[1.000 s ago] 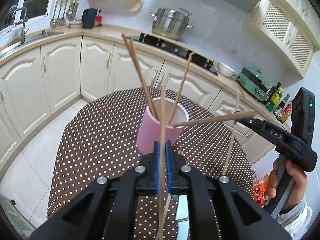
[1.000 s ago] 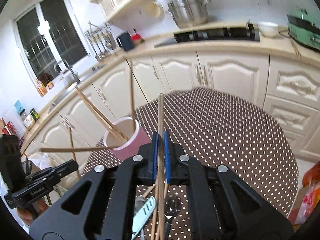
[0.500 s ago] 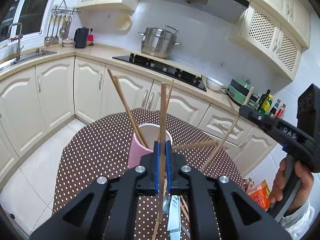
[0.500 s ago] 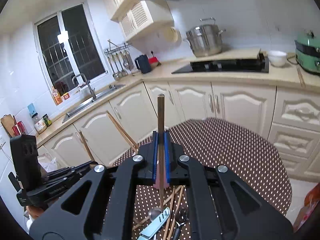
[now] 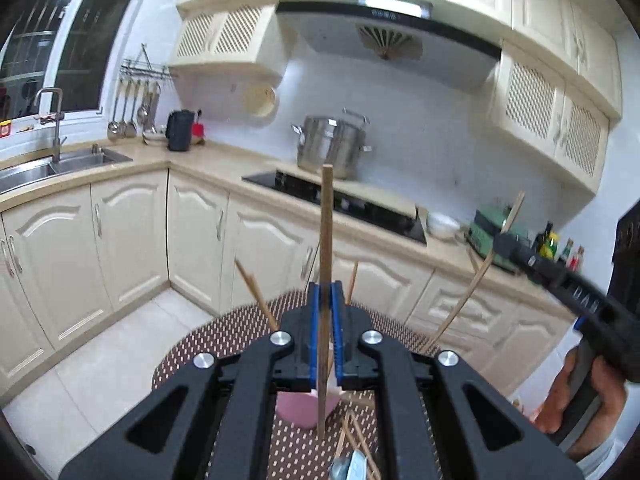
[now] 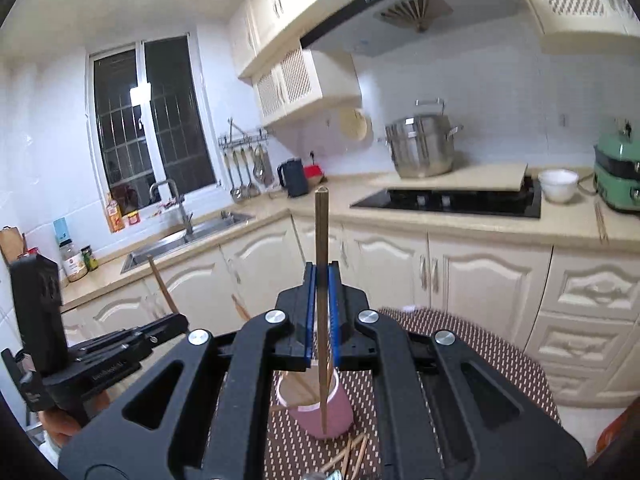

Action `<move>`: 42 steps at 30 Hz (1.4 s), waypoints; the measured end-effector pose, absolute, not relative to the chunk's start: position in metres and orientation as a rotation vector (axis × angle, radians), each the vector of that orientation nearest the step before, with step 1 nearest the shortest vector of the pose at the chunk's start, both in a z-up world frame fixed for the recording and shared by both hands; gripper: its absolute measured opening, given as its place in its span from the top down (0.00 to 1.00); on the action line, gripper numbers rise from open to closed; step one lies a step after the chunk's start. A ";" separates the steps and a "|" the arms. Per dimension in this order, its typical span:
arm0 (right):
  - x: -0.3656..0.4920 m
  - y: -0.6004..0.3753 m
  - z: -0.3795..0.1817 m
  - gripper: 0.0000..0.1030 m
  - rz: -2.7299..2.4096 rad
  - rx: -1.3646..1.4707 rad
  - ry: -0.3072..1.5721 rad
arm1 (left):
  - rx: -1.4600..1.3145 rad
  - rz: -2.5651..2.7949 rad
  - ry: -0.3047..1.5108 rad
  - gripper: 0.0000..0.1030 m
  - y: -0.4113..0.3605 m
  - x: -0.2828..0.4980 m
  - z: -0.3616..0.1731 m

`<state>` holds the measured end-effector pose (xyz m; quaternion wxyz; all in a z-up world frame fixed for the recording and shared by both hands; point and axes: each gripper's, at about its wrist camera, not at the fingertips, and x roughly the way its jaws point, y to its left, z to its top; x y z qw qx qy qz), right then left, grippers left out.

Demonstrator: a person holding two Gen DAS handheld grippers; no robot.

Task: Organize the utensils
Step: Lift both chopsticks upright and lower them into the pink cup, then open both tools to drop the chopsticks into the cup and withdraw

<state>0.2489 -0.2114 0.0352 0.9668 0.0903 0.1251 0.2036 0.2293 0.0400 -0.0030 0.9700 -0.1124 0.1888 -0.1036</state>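
My left tool (image 5: 325, 332) pinches a thin wooden chopstick (image 5: 325, 264) upright; my right tool (image 6: 321, 312) pinches another wooden chopstick (image 6: 321, 280). Below both, a pink cylindrical cup (image 6: 332, 420) stands on the polka-dotted brown tabletop (image 6: 500, 360).

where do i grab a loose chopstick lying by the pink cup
Probably mid-shaft, from straight above, jaws across its width: the loose chopsticks lie flat and fanned on the dotted tablecloth beside the pink cup, so no end is lifted.
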 end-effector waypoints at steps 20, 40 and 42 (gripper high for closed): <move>0.277 -0.179 0.012 0.93 0.409 0.160 0.227 | -0.205 -0.137 0.337 0.94 0.022 0.267 -0.019; 0.275 -0.174 -0.021 0.93 0.409 0.159 0.317 | -0.185 -0.127 0.382 0.66 0.027 0.256 -0.045; 0.274 -0.174 -0.022 0.93 0.408 0.159 0.321 | -0.187 -0.126 0.381 0.65 0.028 0.254 -0.044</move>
